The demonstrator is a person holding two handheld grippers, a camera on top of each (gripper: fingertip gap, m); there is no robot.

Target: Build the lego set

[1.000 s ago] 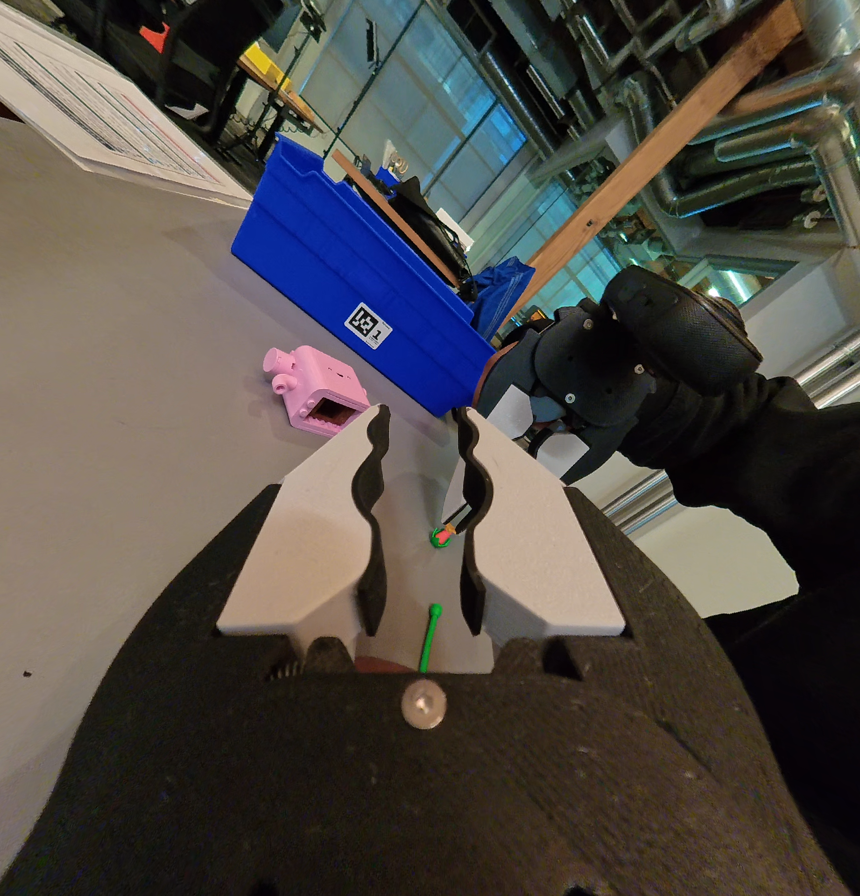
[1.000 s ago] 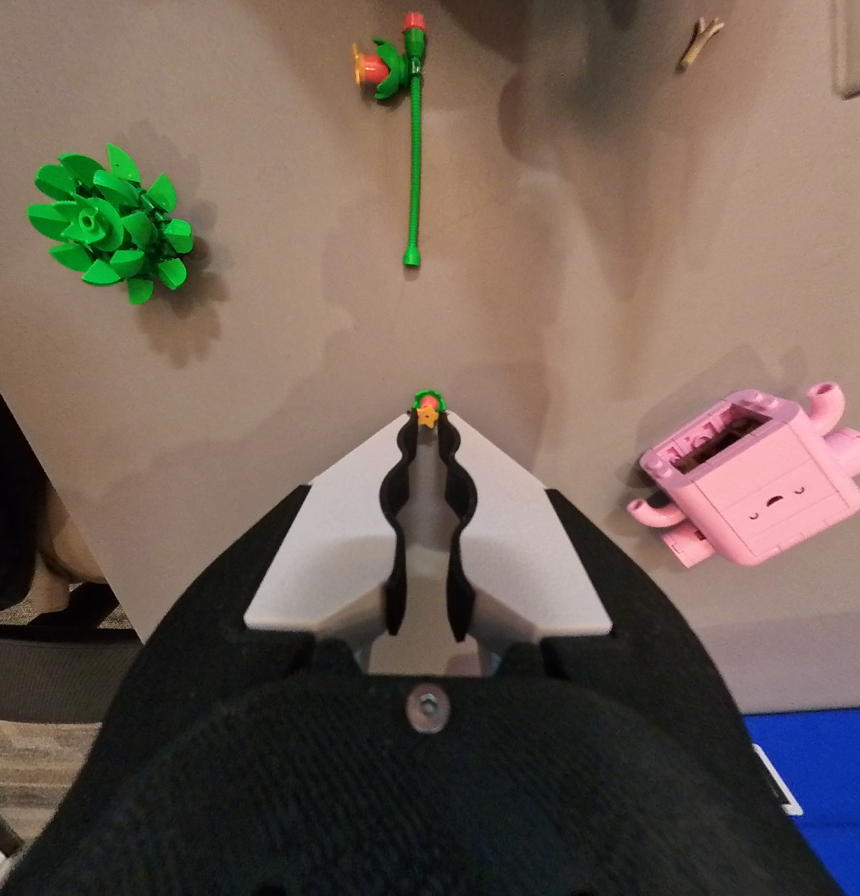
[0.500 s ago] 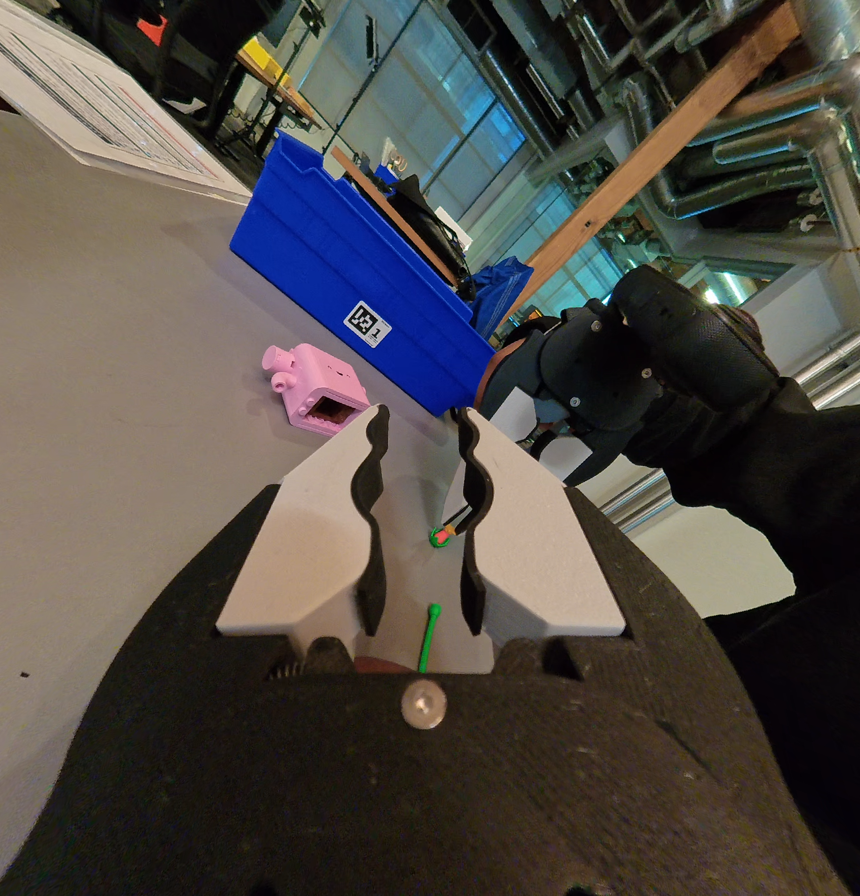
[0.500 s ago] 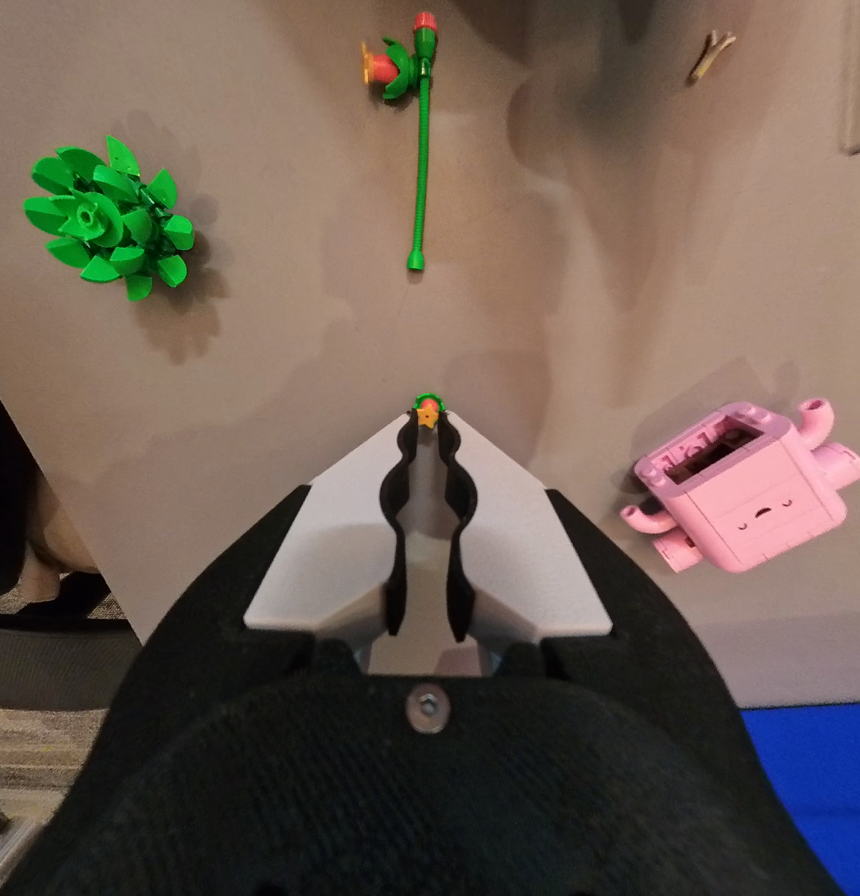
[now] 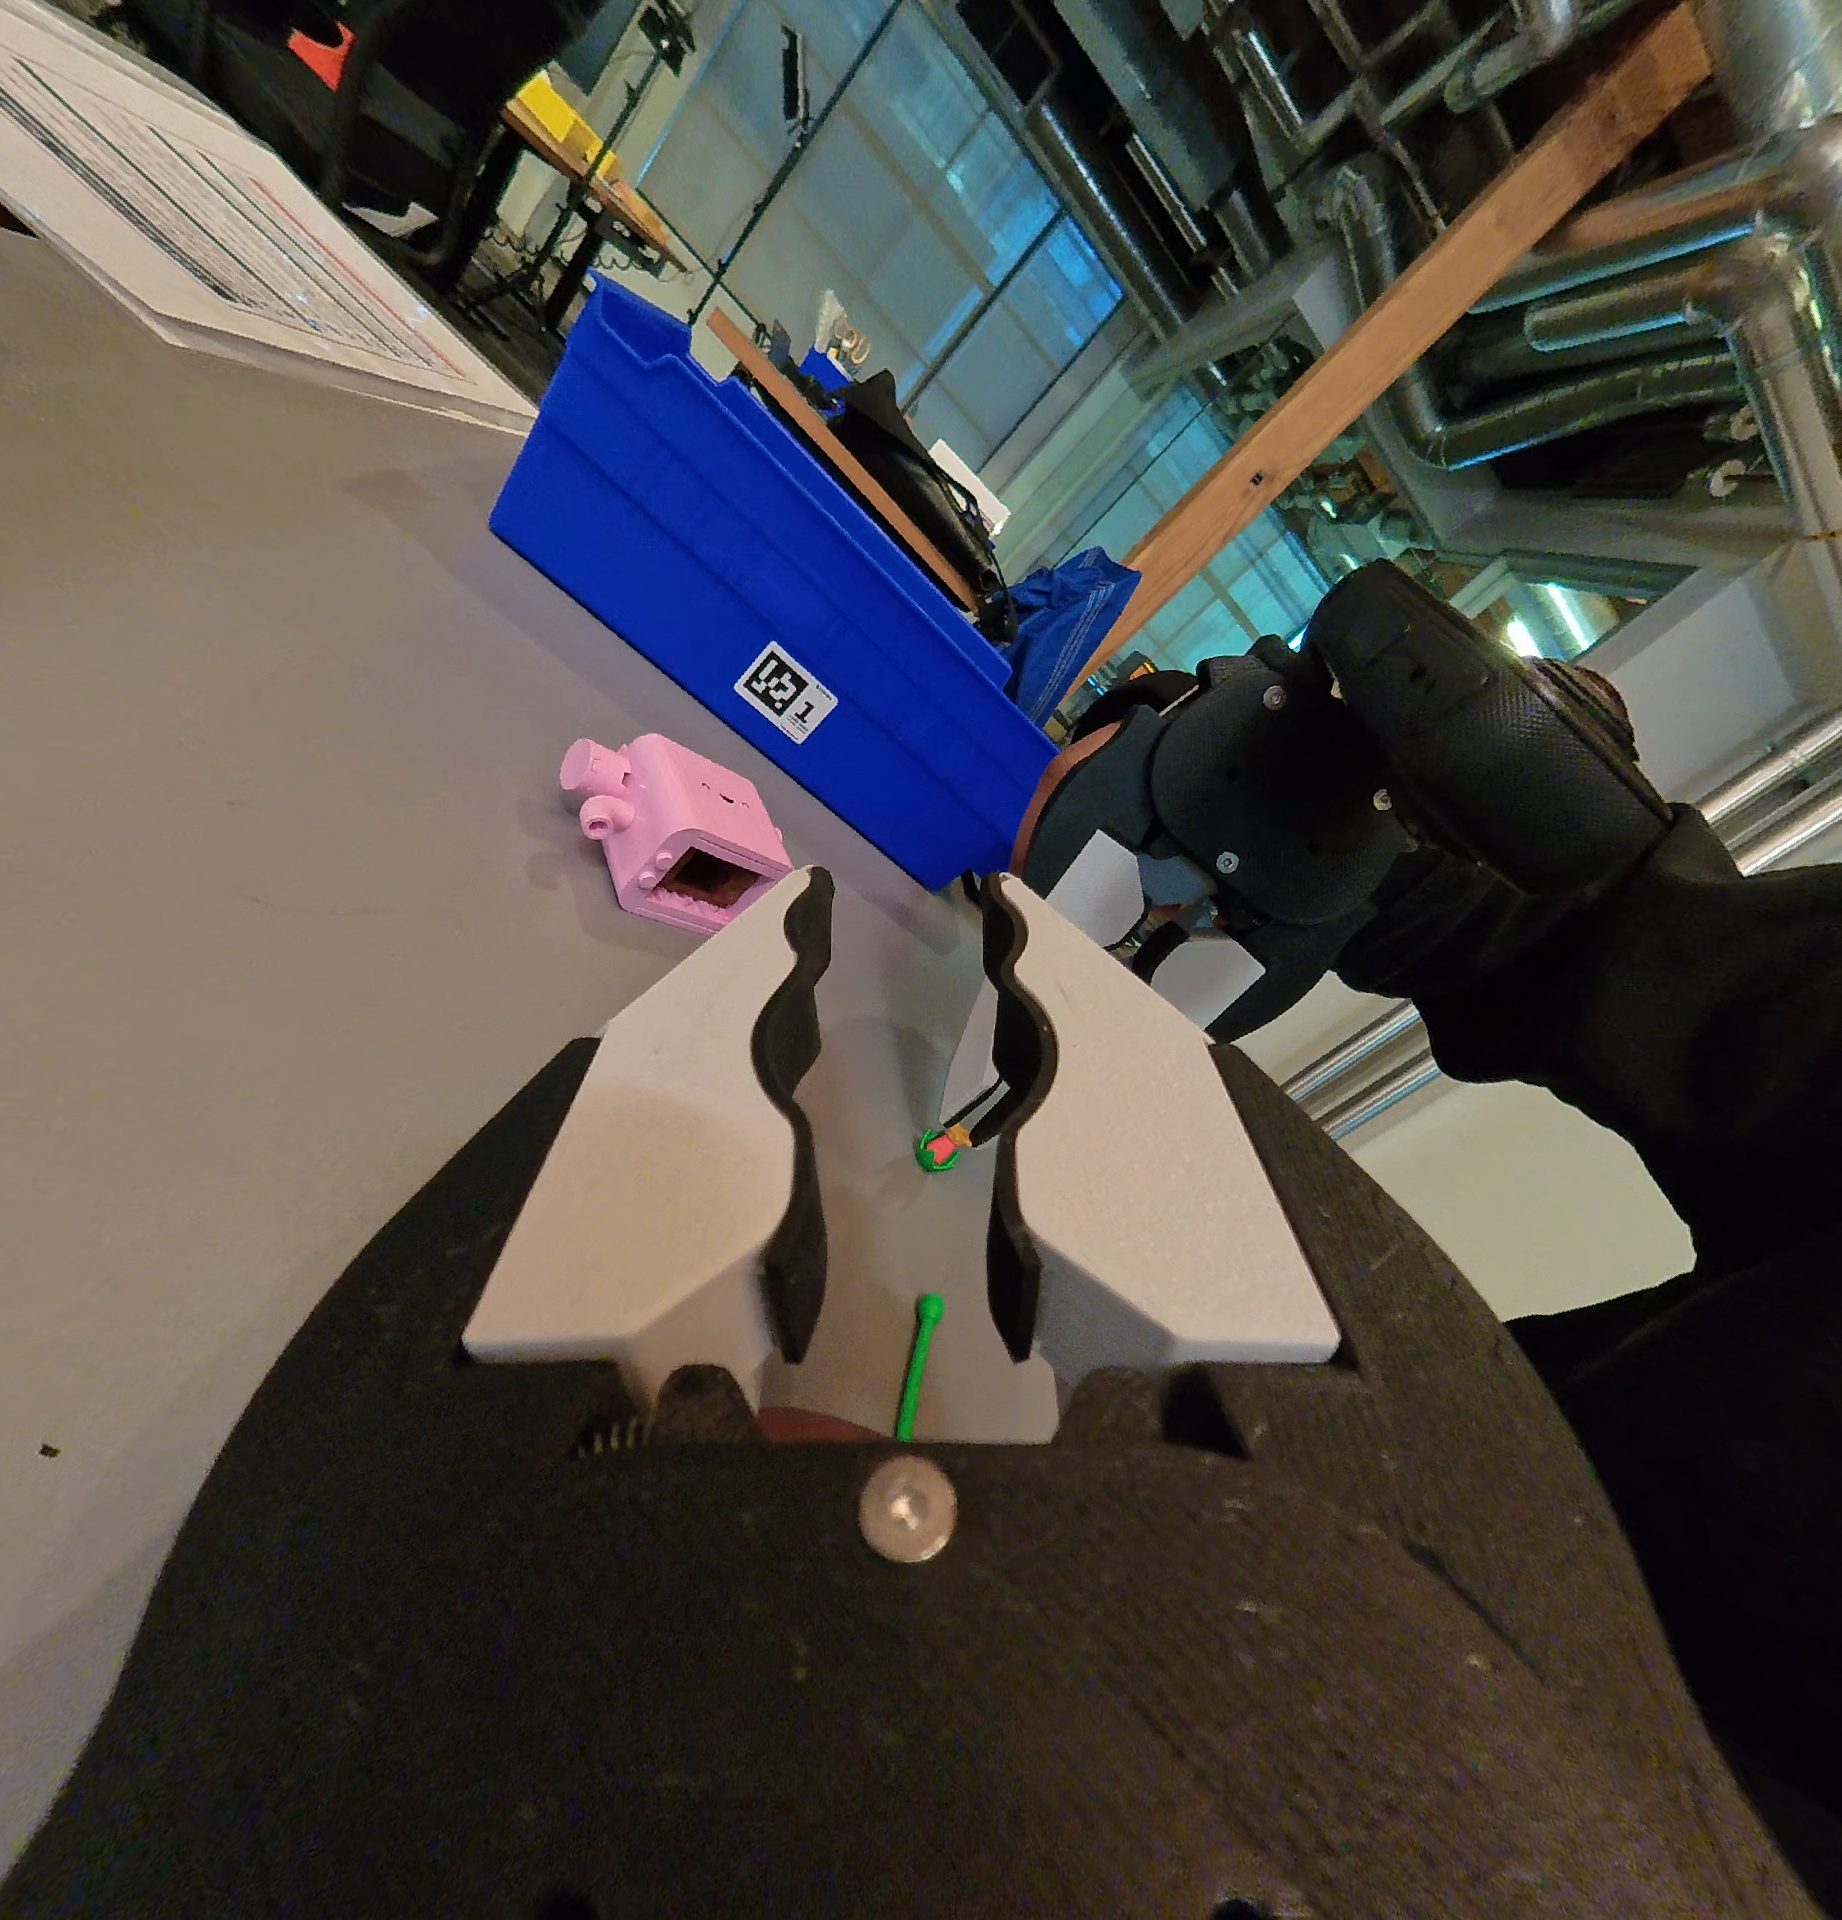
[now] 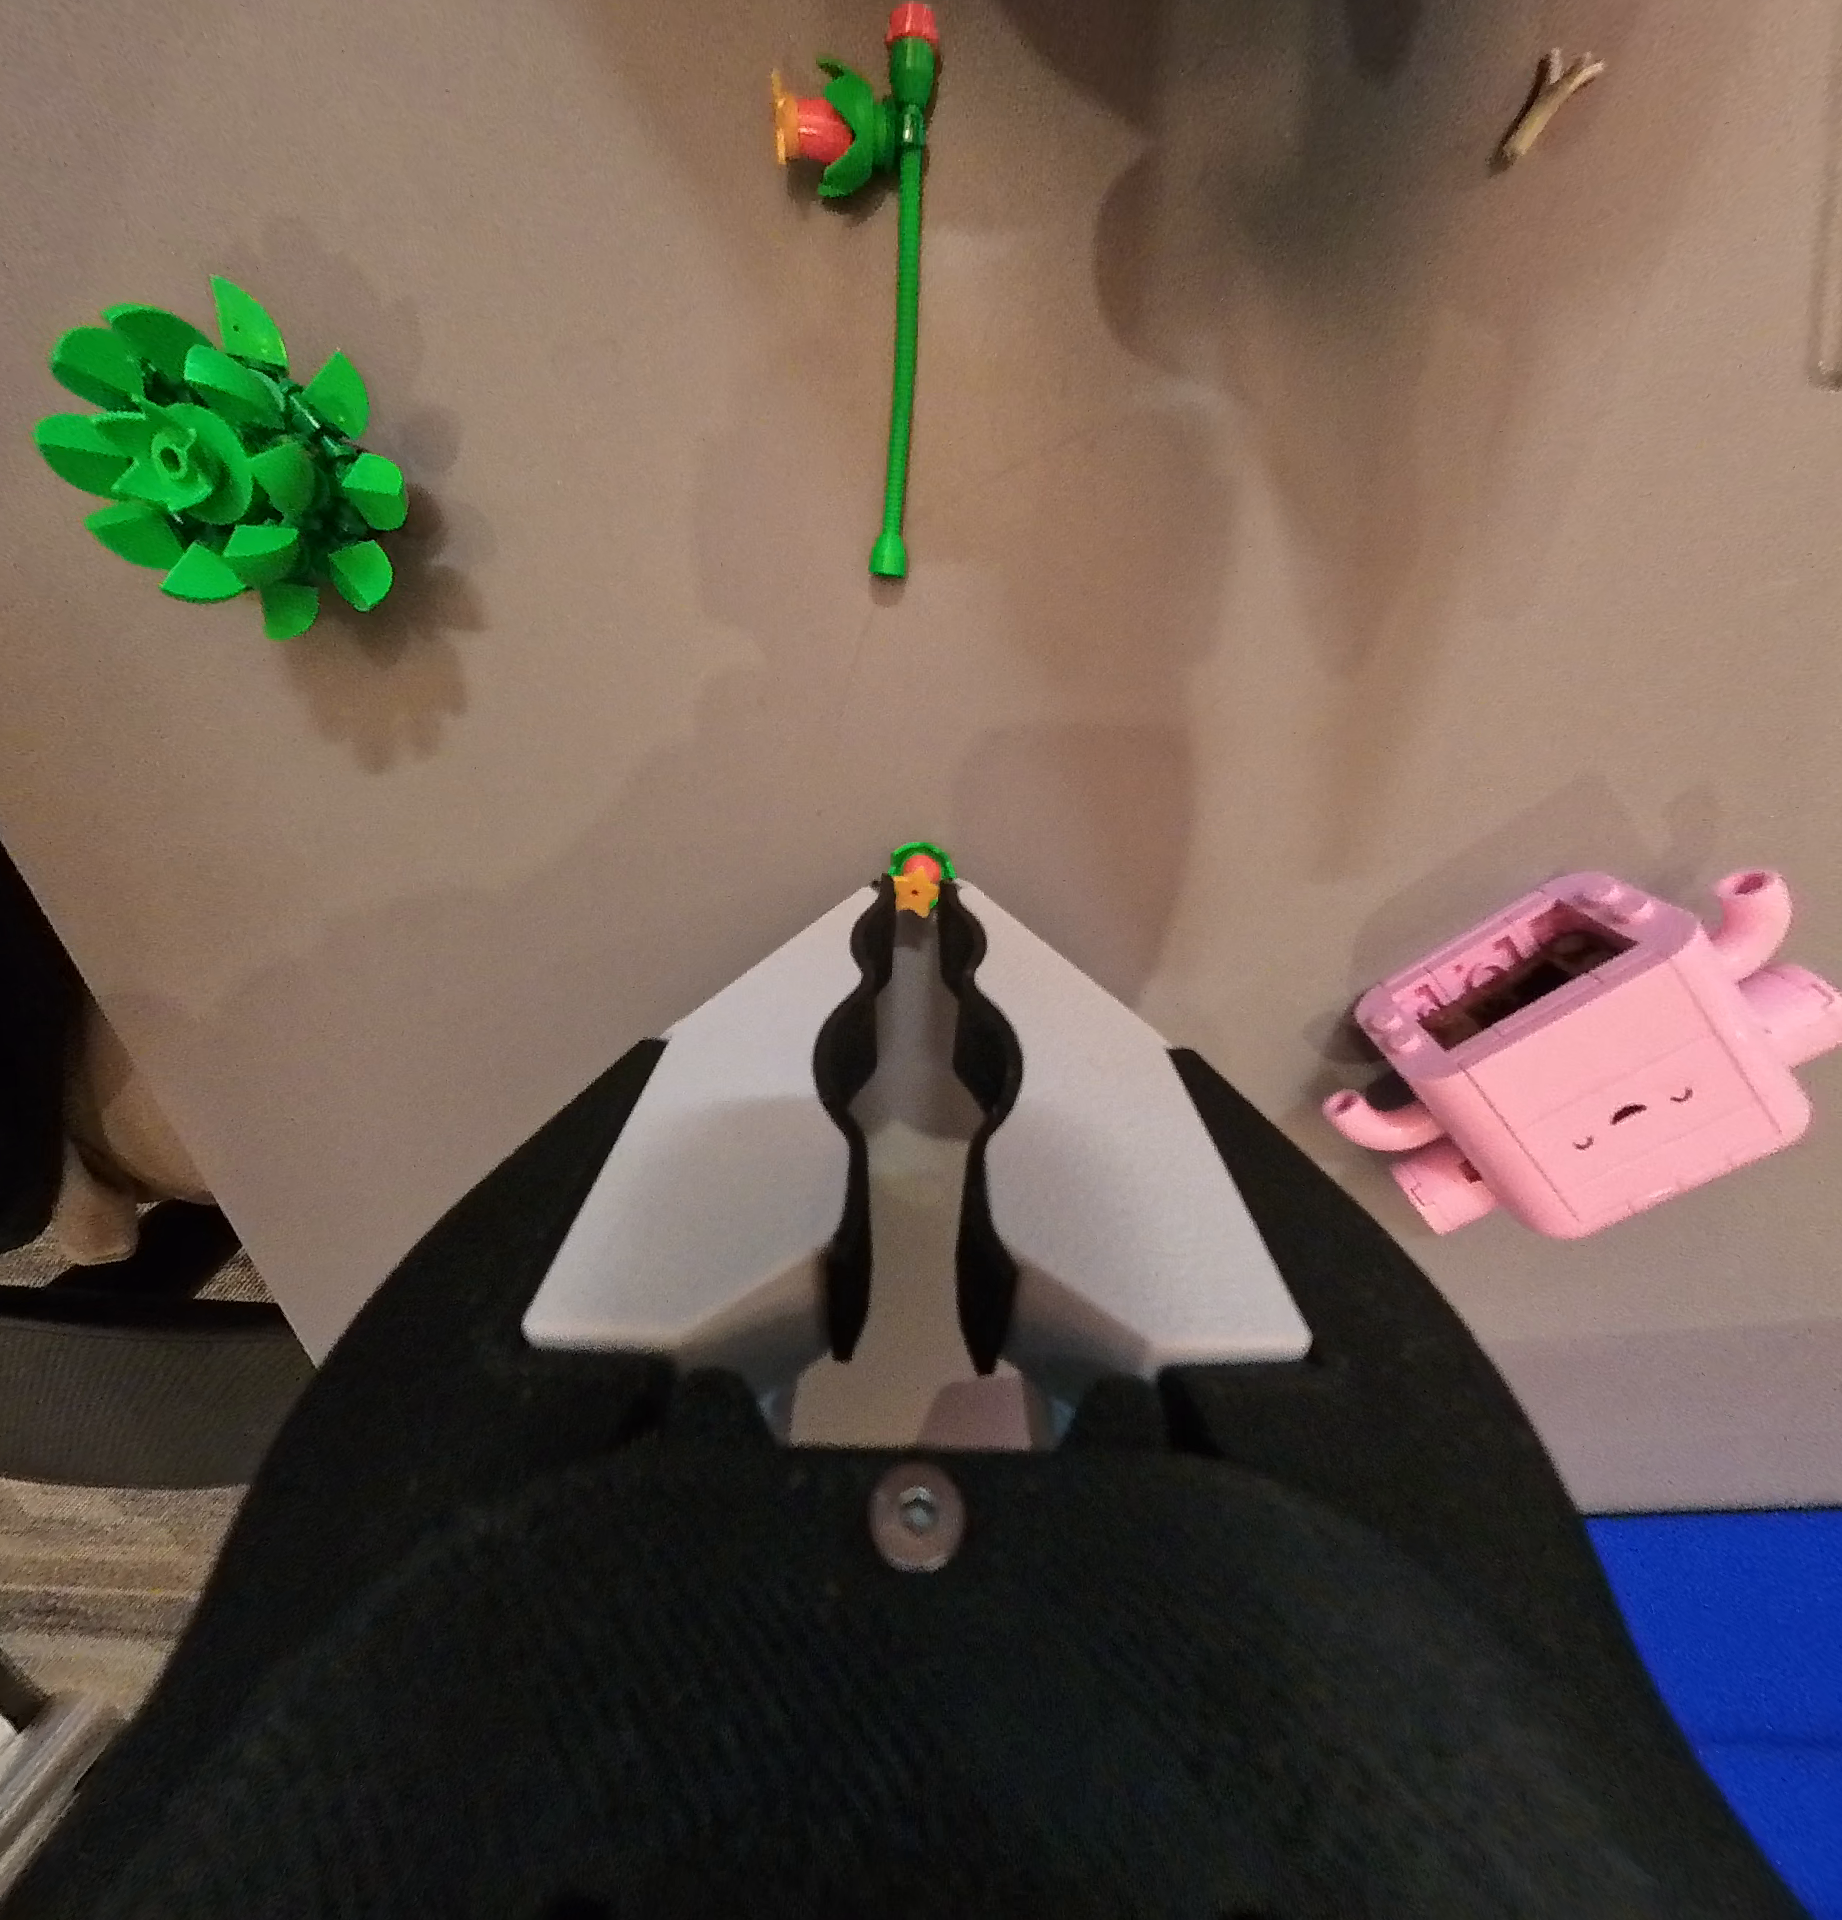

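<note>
Scanning left to right in the right wrist view: a green leafy rosette sits far left on the tabletop, then the green stem with a flower head already on it lies near the top middle, and the pink pot with a little sleepy face lies tipped on its side at the right. A blue bin stands behind the pot in the left wrist view.

The right gripper is pinched tight on a tiny flower bud (green cup, red middle, orange star) right at its tips. The left gripper has its fingers apart and holds nothing; the stem's free end shows on the tabletop between them.

My guess at the step: adding this second bud to the stem. Next move probably needs the left gripper to close on the stem and steady it while the right lines the bud up and presses it on. Tiny part, easy to drop.

Writing-wise, the bin has a white sticker with a square code marker, and a printed sheet lies far back on the tabletop.
</note>
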